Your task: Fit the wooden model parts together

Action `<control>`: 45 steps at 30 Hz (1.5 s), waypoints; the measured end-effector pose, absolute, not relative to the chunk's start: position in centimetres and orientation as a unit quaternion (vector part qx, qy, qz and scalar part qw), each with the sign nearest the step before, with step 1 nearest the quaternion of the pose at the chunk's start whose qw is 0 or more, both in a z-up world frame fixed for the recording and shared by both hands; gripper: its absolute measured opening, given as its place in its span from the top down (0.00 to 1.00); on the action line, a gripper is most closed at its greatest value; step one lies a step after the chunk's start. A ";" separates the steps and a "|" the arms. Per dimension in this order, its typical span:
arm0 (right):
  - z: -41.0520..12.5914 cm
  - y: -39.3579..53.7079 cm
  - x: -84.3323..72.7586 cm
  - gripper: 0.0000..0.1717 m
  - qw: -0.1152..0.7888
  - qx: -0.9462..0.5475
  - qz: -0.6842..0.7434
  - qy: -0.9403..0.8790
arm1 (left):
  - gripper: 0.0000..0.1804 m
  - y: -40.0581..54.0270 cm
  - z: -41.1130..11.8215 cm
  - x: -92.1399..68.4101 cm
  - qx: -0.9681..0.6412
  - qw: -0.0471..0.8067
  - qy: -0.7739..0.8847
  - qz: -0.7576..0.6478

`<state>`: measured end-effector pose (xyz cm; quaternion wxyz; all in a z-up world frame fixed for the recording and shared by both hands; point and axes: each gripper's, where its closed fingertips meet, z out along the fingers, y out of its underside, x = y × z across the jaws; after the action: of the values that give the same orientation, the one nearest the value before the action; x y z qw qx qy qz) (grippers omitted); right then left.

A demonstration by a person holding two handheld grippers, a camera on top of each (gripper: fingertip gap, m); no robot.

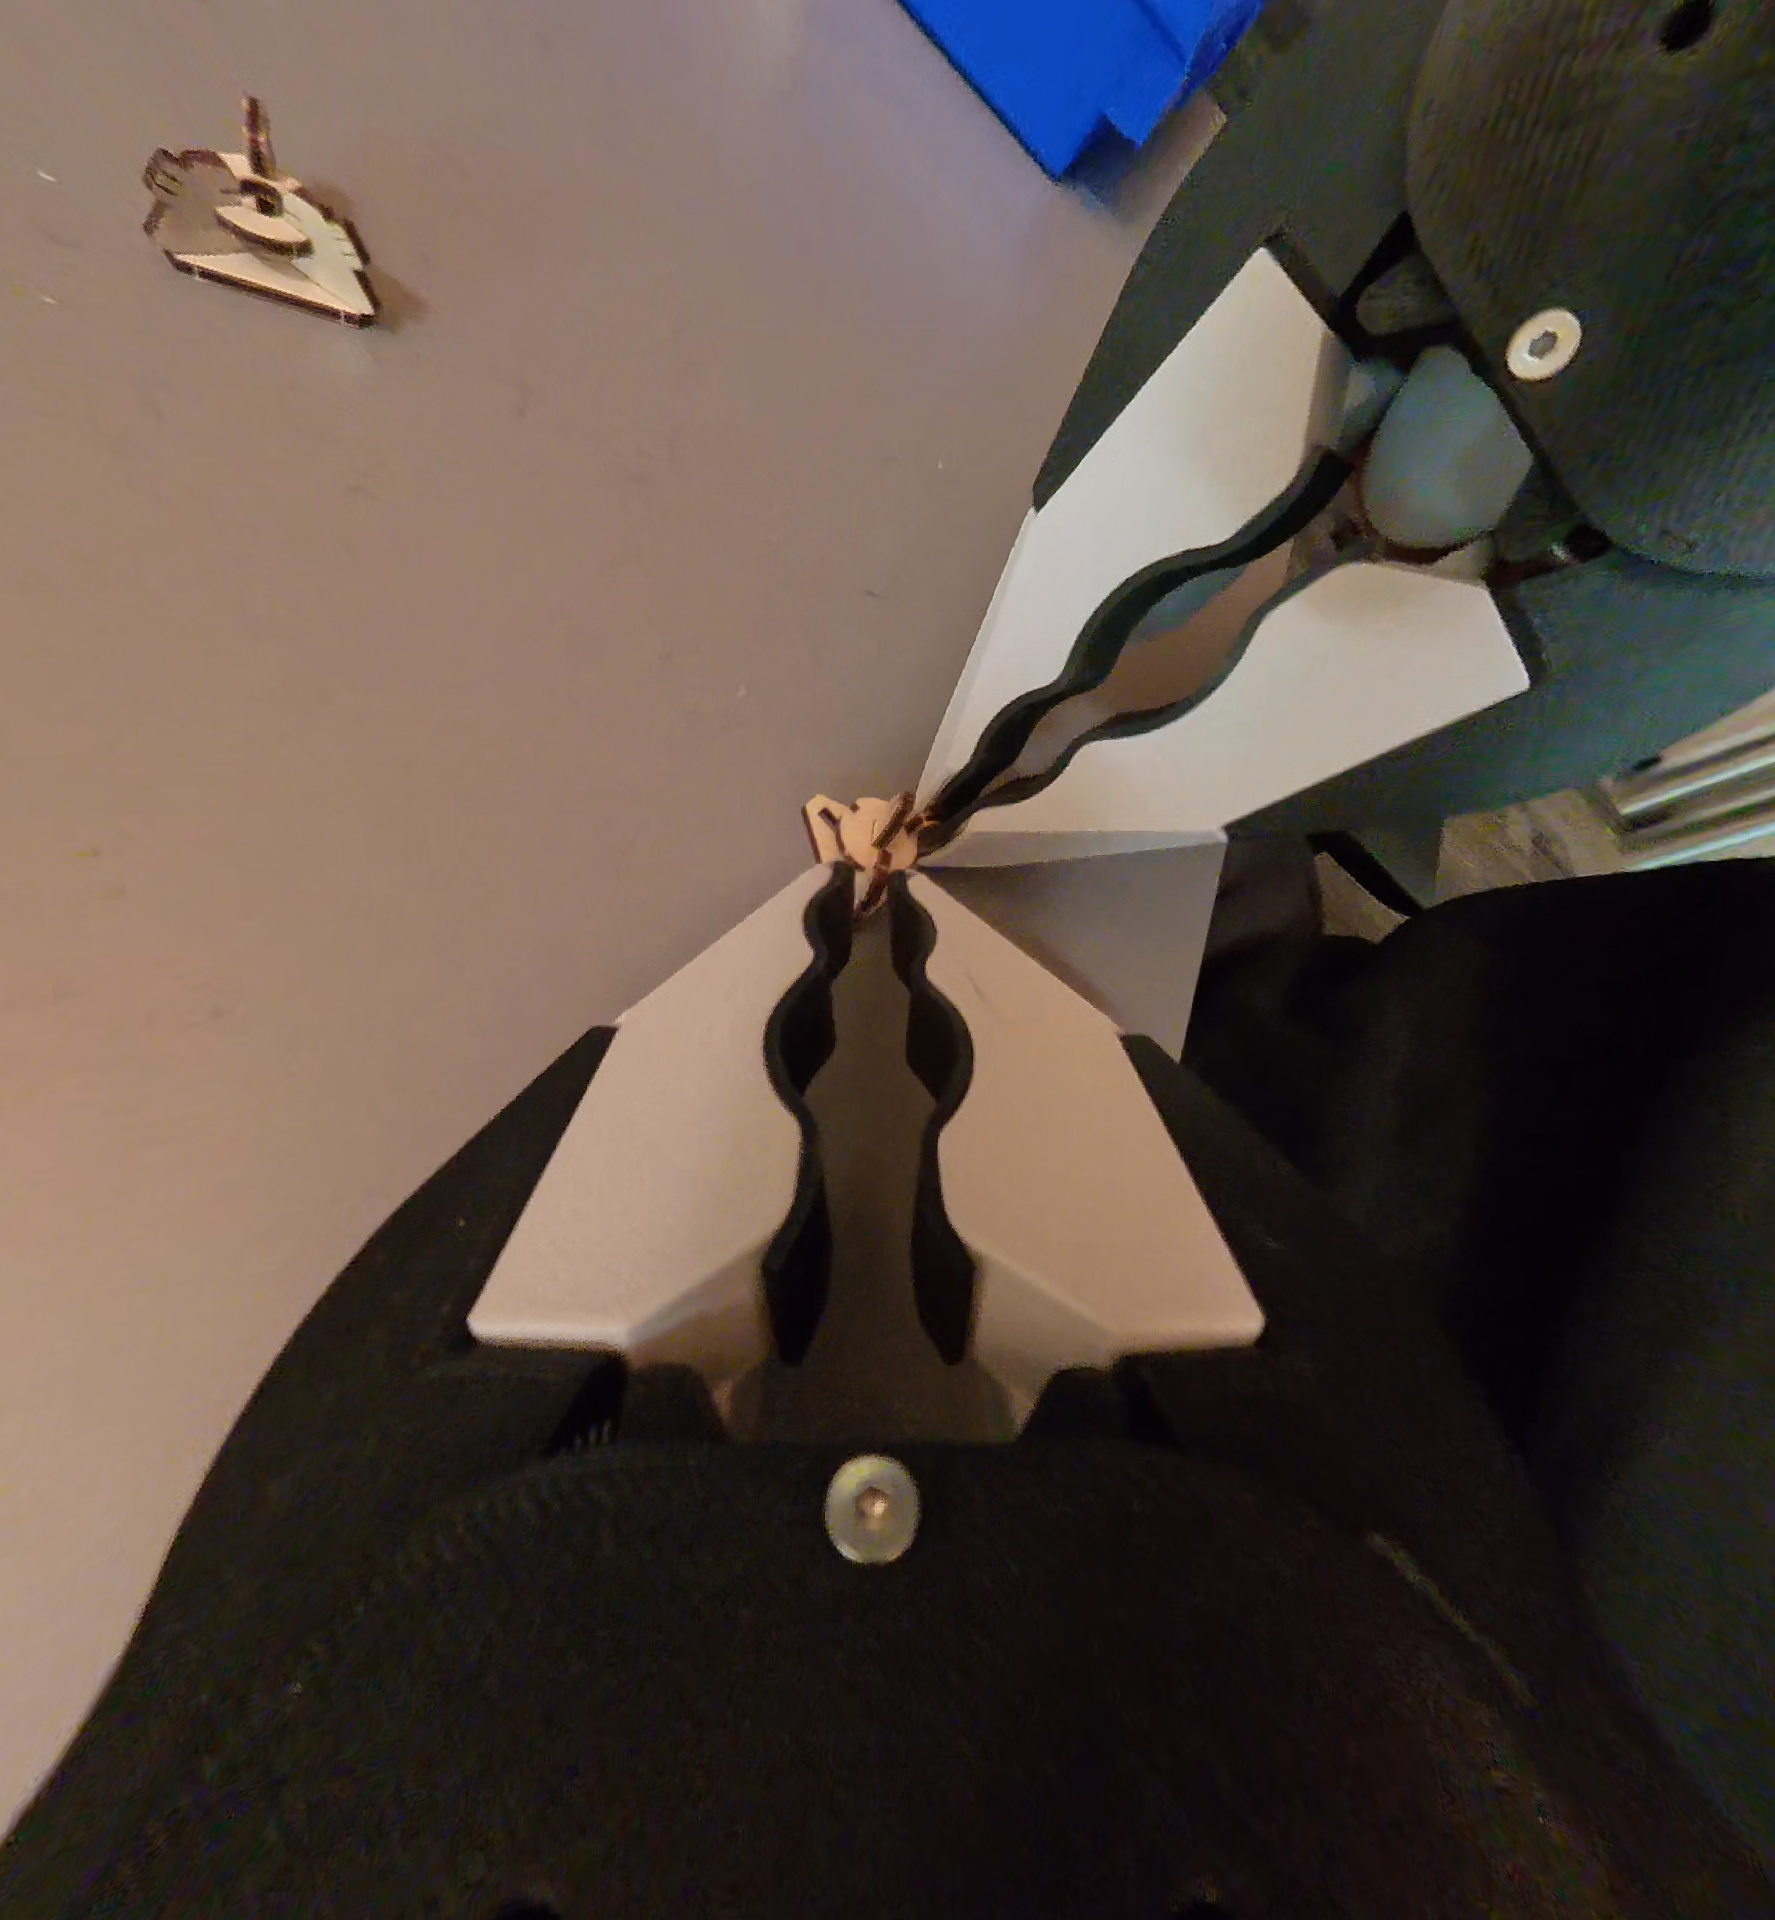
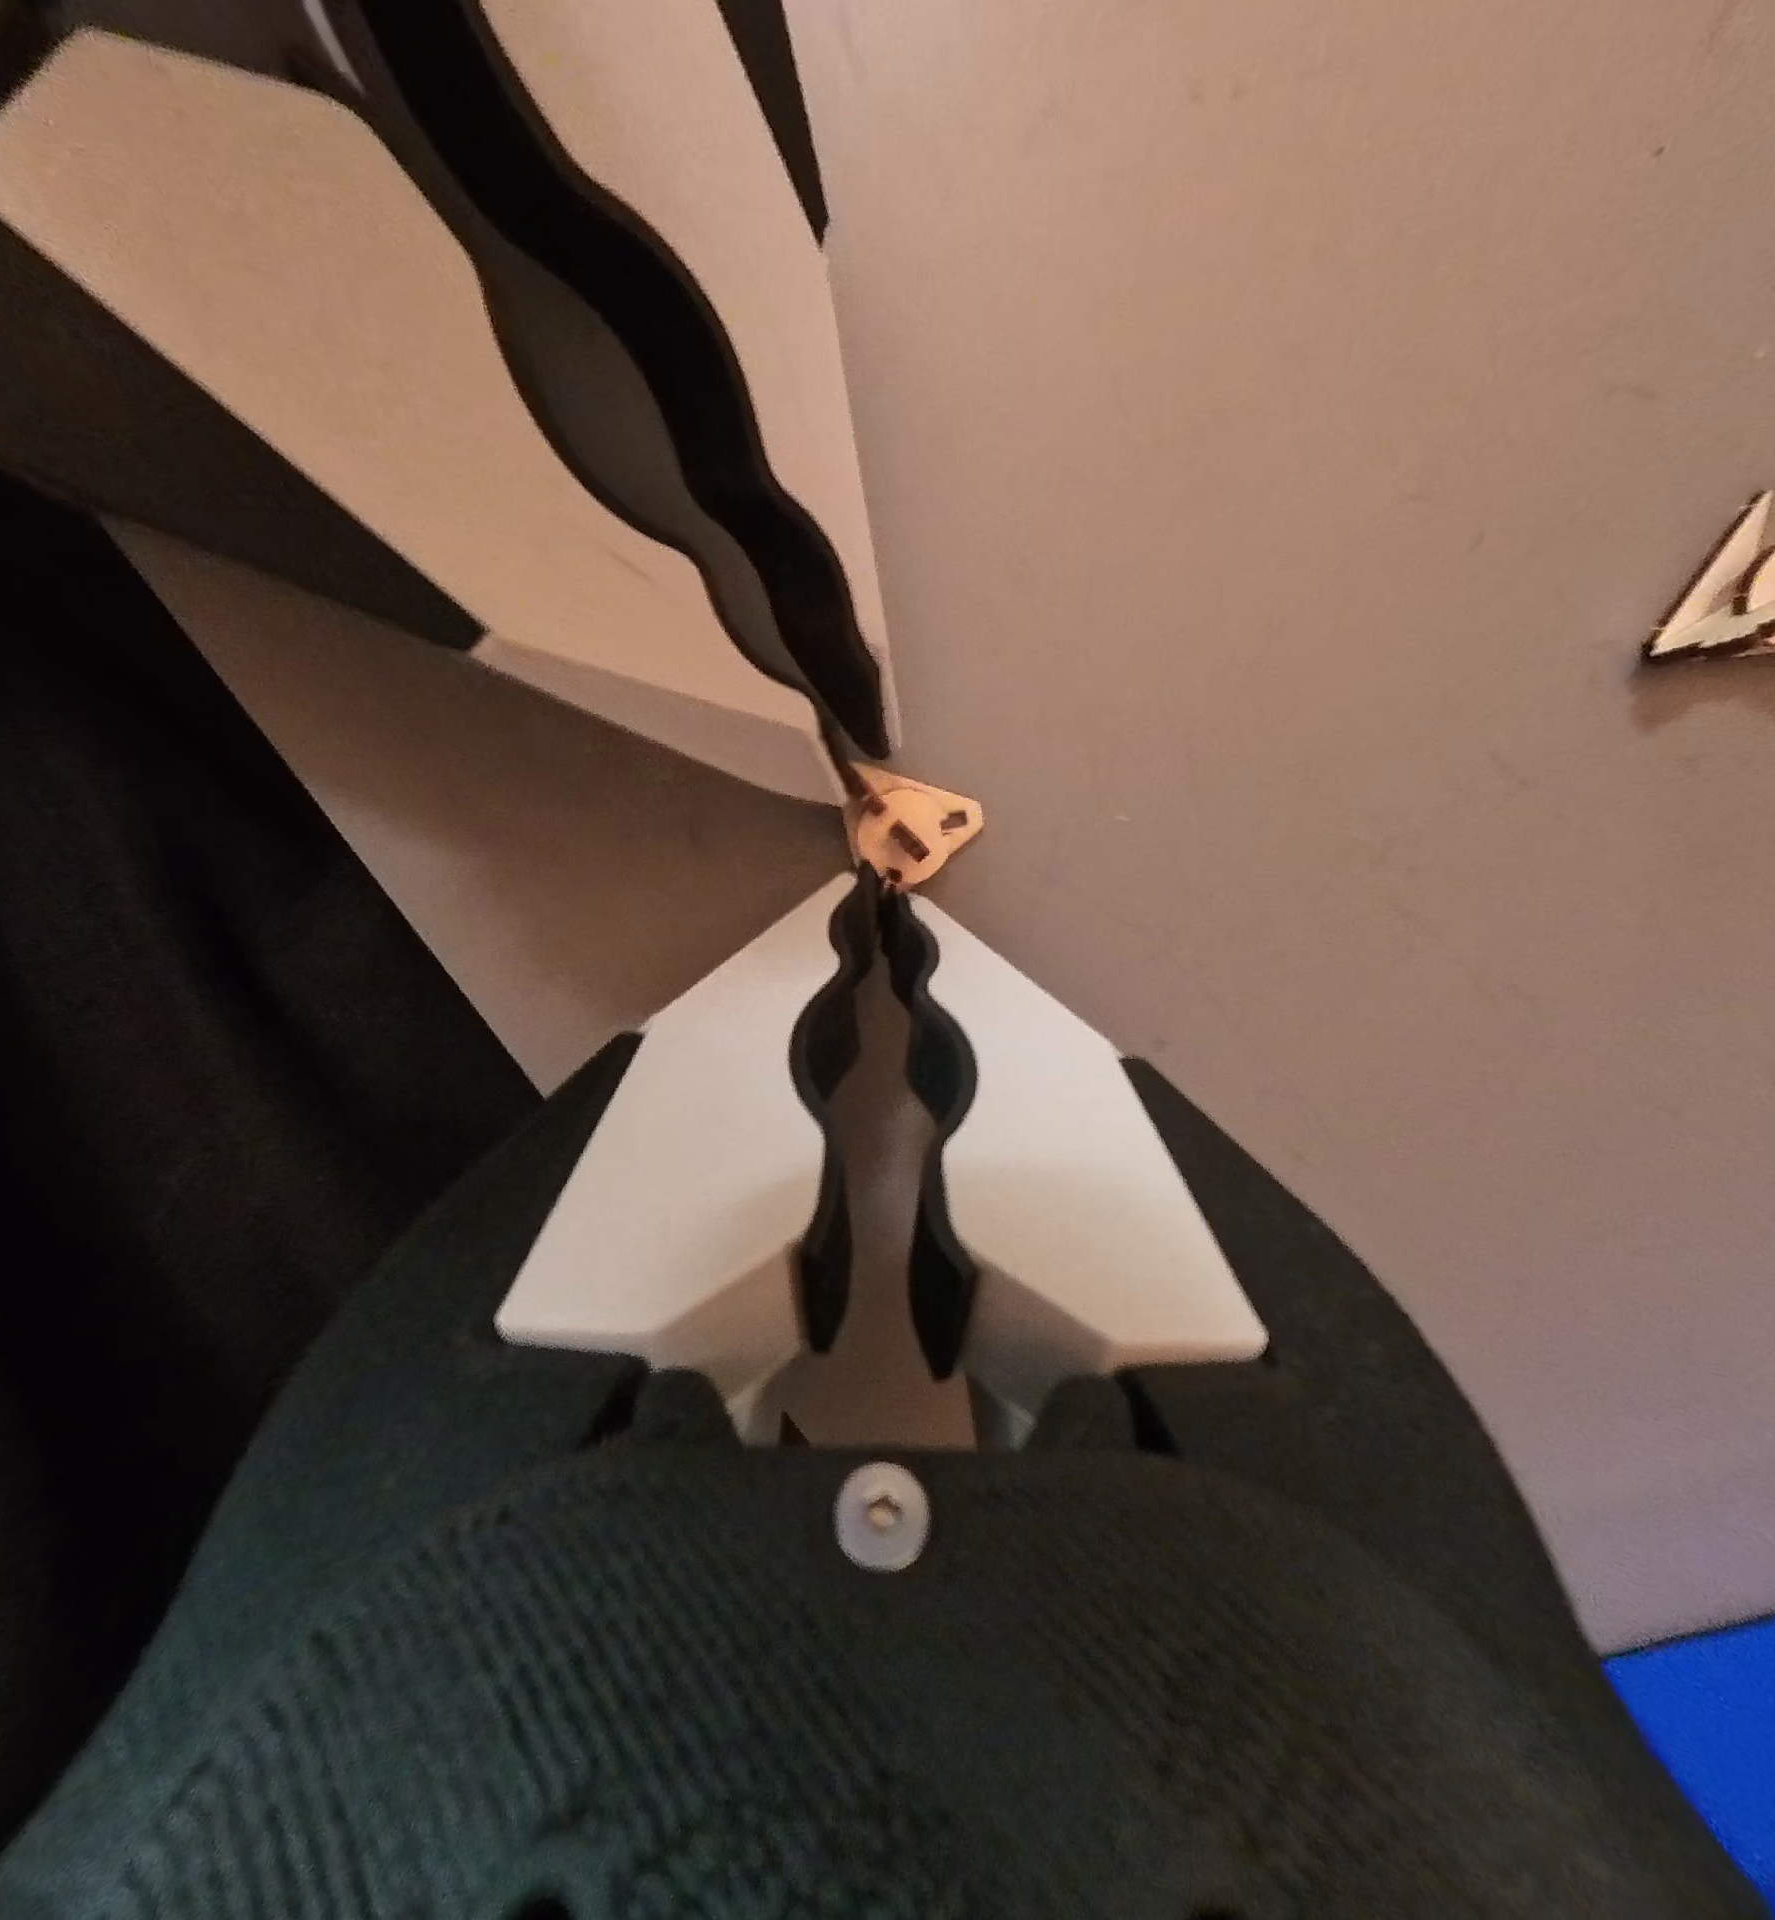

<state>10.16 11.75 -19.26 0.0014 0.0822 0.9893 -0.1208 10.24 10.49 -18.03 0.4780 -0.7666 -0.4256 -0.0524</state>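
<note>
A small light wooden assembly, a flat plate with a round disc and thin dark-edged tabs, hangs between both grippers above the grey table. My left gripper is shut on a thin tab at its near side. My right gripper comes in from the upper right and is shut on another tab. In the right wrist view the same assembly sits just beyond my right gripper, whose pads pinch its lower edge. My left gripper grips it from the upper left.
A second, larger wooden cut-out assembly lies on the table at the far left; it also shows at the right edge of the right wrist view. A blue bin stands at the table's far edge, and shows at lower right. The tips of both grippers are at nearly the same place.
</note>
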 end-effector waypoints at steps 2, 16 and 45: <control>-19.3 11.8 10.2 0.99 0.006 0.086 -0.121 0.989 | 0.97 10.5 -18.2 10.3 -0.772 0.478 -0.416 -0.050; -19.4 11.7 10.2 1.00 0.018 0.102 -0.104 0.989 | 0.98 10.6 -19.0 10.4 -0.814 0.428 -0.389 0.051; -19.0 11.9 9.7 0.97 0.002 0.099 -0.203 0.974 | 0.98 10.5 -19.2 10.3 -0.820 0.413 -0.388 0.072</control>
<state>9.71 11.86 -19.00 0.0020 0.0995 0.9740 -0.2034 10.25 10.51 -19.15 0.4133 -0.8205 -0.3883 0.0721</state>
